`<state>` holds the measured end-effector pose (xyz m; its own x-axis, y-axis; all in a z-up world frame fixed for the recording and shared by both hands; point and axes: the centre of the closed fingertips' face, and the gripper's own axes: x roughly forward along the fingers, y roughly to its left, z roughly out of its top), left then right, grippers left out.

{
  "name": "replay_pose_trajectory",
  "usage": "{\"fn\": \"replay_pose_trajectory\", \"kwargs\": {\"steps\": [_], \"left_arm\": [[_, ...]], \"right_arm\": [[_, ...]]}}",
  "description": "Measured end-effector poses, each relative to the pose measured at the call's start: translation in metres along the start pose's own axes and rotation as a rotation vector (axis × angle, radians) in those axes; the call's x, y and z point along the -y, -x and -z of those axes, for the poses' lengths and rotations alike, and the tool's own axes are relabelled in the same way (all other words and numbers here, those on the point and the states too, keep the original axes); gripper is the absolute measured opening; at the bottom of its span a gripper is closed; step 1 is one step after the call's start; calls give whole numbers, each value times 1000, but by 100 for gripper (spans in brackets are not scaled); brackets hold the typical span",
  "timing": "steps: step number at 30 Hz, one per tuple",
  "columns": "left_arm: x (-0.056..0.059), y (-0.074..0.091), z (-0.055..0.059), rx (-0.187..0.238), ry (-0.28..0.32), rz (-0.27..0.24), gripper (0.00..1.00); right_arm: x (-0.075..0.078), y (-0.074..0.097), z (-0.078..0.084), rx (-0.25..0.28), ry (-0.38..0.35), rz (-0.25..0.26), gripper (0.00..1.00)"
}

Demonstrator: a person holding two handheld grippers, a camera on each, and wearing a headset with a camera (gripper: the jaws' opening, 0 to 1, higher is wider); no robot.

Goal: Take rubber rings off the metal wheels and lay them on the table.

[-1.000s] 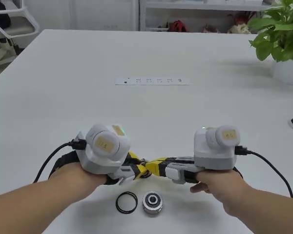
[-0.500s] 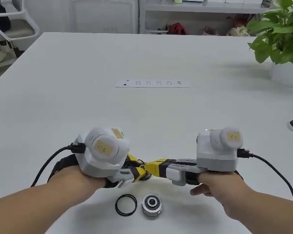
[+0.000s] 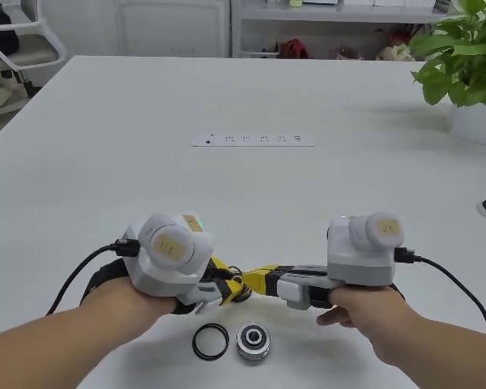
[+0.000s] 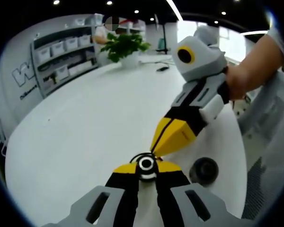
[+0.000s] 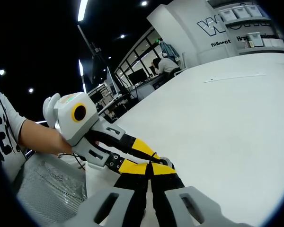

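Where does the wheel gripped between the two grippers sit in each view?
Head view: wheel low centre, where the yellow jaw tips meet.
Left gripper view: wheel bottom centre, clamped in that view's own jaws.
Right gripper view: wheel lower centre, just past the shut jaws pinching its rubber ring.
Shared landmark: the white table beneath.

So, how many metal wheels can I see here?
2. One wheel lies on the table beside a loose rubber ring; the second wheel sits in the left tongs, the right tongs pinching its ring. Others may hide under the hands.
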<state>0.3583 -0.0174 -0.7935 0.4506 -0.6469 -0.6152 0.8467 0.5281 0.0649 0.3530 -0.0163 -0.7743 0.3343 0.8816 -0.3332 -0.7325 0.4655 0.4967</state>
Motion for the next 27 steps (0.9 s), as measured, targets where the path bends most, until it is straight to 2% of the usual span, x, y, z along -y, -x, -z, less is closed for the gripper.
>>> {"fn": "replay_pose_trajectory", "kwargs": {"steps": [13, 22, 27], "left_arm": [[2, 8, 0, -5, -16, 13, 17], [4, 16, -5, 18, -14, 19, 23], [1, 23, -10, 38, -4, 10, 27]], "right_arm": [[-1, 1, -2, 6, -1, -2, 0], [-1, 2, -5, 12, -1, -2, 0], [0, 4, -9, 24, -6, 2, 0]]}}
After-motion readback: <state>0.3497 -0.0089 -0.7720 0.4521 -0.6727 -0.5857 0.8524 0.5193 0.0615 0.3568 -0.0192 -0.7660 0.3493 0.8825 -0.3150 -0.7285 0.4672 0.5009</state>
